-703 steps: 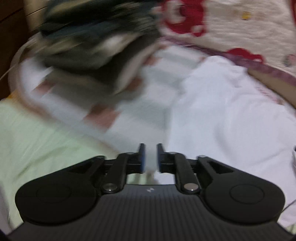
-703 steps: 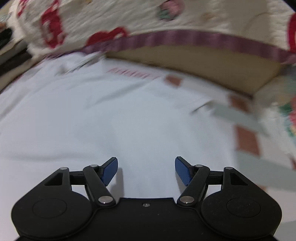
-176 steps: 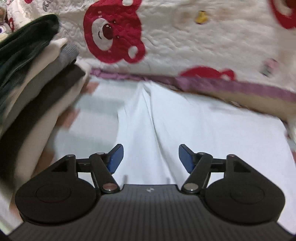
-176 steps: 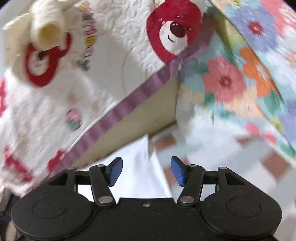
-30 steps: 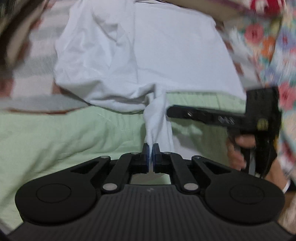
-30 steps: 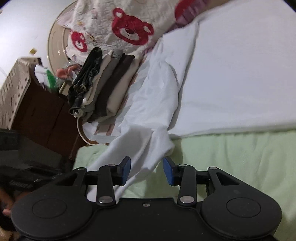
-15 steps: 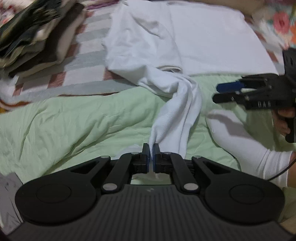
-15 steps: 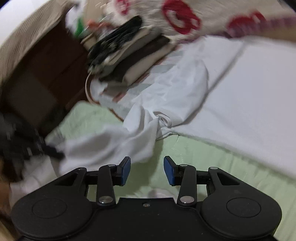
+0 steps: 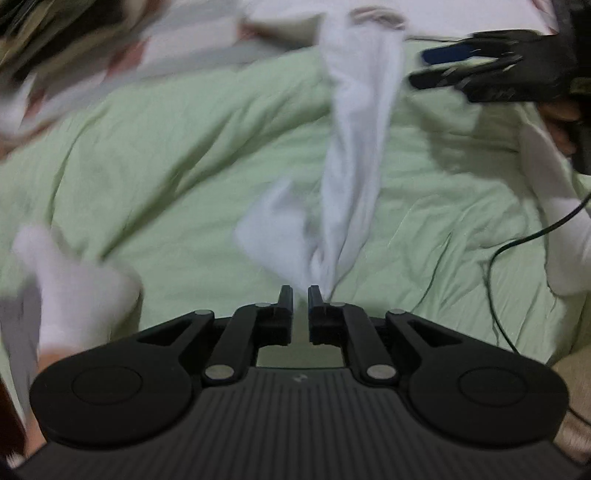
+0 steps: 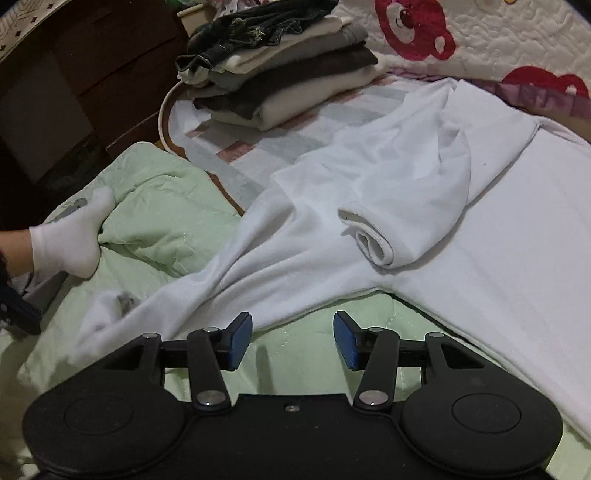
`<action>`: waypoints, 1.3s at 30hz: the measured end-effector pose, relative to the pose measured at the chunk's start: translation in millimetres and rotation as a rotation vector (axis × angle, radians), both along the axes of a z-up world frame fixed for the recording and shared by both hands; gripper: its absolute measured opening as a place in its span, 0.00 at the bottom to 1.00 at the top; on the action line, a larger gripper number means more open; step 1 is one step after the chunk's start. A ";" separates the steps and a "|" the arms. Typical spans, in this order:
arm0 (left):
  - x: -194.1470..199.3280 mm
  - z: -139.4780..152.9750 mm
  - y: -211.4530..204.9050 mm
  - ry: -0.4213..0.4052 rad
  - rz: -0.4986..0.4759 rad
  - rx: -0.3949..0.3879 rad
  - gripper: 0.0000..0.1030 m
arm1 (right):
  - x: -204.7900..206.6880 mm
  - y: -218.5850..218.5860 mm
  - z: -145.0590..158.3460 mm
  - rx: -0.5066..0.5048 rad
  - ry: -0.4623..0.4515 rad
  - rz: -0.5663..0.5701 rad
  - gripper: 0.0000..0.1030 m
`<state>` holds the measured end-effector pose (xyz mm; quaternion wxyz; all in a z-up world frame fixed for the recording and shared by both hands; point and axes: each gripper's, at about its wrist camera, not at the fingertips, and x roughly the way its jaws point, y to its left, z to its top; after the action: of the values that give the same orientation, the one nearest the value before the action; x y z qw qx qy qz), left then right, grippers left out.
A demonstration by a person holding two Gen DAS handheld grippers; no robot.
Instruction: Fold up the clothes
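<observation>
A white garment (image 10: 369, 221) is shown spread across a bed covered by a pale green quilt (image 10: 159, 214). One long sleeve of the garment is drawn out in a twisted strand over the quilt, ending just ahead of the left gripper (image 9: 300, 295). In the left wrist view, which is blurred by motion, the jaws of the left gripper are seen slightly parted, with a narrow gap between them; the sleeve end (image 9: 332, 240) lies just beyond the right-hand fingertip, and whether any cloth is caught between the jaws cannot be told. The right gripper (image 10: 292, 339) is seen released, its blue pads (image 10: 238, 341) held well apart above the quilt, with the sleeve strand passing just ahead of its left-hand finger and the body of the garment lying ahead and to its right. A rolled cuff (image 10: 373, 243) is seen ahead of the right gripper, resting on the garment. A stack of folded clothes (image 10: 280, 70) is seen far ahead and to the left of the right gripper, well apart from the garment's sleeve, beside a quilted cover with red bear motifs (image 10: 417, 29). A white-socked foot (image 10: 70, 240) is pressed on the quilt to the far left of the right gripper.
</observation>
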<state>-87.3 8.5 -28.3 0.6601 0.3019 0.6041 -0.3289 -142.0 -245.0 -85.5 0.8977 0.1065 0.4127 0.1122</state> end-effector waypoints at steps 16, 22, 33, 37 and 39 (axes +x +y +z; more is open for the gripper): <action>73.6 -51.6 -67.9 -0.132 -0.130 -0.283 0.08 | -10.6 -17.4 -48.5 0.487 0.004 -0.210 0.37; 95.1 -45.1 -35.8 -0.097 -0.029 -0.266 0.05 | 4.3 -3.7 -48.1 0.490 -0.040 -0.191 0.38; 88.8 -30.7 -10.7 0.096 -0.031 -0.281 0.06 | 5.5 22.3 -56.4 0.528 0.086 -0.056 0.39; 68.6 -34.4 -11.1 0.141 -0.158 -0.244 0.17 | 7.4 27.9 -55.8 0.530 0.022 -0.015 0.39; 55.8 -34.4 -12.5 0.138 -0.226 -0.260 0.37 | 5.5 25.6 -49.5 0.550 -0.038 -0.001 0.09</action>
<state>-31.5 -3.9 -62.7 0.6095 0.2565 0.5626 -0.4962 -136.5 -219.4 -135.0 0.8427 0.3441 0.3497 0.2216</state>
